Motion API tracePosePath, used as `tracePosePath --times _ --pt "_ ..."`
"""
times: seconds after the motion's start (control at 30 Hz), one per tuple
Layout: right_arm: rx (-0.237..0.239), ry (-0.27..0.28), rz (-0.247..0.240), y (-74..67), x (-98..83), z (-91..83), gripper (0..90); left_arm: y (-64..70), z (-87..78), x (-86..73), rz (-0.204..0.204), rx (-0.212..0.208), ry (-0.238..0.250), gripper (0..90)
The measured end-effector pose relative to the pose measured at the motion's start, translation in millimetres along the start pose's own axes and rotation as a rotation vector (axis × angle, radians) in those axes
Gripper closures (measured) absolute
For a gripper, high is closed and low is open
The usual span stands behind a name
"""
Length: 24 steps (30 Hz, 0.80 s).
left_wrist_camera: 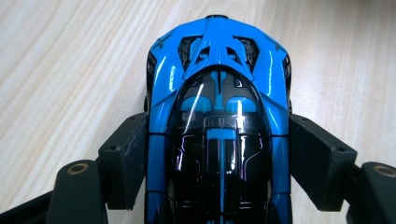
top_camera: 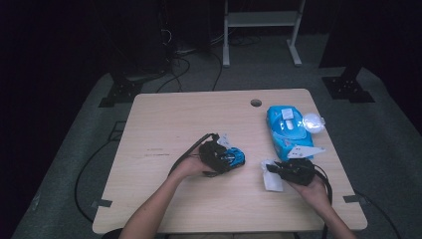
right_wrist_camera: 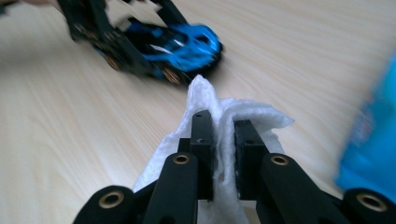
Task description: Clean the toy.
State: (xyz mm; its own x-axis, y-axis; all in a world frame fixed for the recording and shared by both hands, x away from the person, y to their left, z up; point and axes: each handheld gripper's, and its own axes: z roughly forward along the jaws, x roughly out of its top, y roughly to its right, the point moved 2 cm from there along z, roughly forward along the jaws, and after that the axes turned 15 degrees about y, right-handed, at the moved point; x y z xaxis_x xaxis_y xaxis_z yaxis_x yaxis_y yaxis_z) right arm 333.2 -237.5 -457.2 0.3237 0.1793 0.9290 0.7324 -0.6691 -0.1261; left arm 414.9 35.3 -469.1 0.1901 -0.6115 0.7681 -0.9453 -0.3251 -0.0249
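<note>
A glossy blue and black toy car sits between the jaws of my left gripper, whose pads press on both its sides. In the high view that left gripper holds the toy car just above the table's middle. My right gripper is shut on a white wet wipe, a fold of it pinched between the pads. From above, the right gripper and the wipe are to the right of the car, apart from it. The car lies ahead in the right gripper view.
A blue pack of wet wipes with its lid flipped open lies at the back right of the light wooden table. A cable hole is near the far edge. Cables trail from both grippers.
</note>
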Motion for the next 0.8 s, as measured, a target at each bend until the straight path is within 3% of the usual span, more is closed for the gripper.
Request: tracePosePath --times 0.2,0.3,0.43,0.6,0.8 --pt "-0.064 -0.066 0.002 19.2 -18.5 -9.0 78.3 -1.7 6.1 -3.3 -0.007 -0.003 -0.005 26.6" --pt "-0.085 -0.103 0.002 25.3 -25.3 -10.3 69.6 -2.0 6.9 -3.0 -0.007 -0.004 -0.001 26.5" --pt "-0.101 -0.068 0.025 29.8 -26.7 -14.2 55.3 -2.1 7.0 -3.7 -0.009 -0.005 0.008 25.9" --pt "-0.121 -0.031 0.038 33.1 -26.3 -22.1 41.2 -1.2 0.7 -0.4 -0.016 -0.004 0.063 19.2" --pt "-0.148 -0.004 0.034 38.6 -21.4 -32.6 39.7 -1.4 -7.9 3.1 -0.010 0.009 0.100 18.2"
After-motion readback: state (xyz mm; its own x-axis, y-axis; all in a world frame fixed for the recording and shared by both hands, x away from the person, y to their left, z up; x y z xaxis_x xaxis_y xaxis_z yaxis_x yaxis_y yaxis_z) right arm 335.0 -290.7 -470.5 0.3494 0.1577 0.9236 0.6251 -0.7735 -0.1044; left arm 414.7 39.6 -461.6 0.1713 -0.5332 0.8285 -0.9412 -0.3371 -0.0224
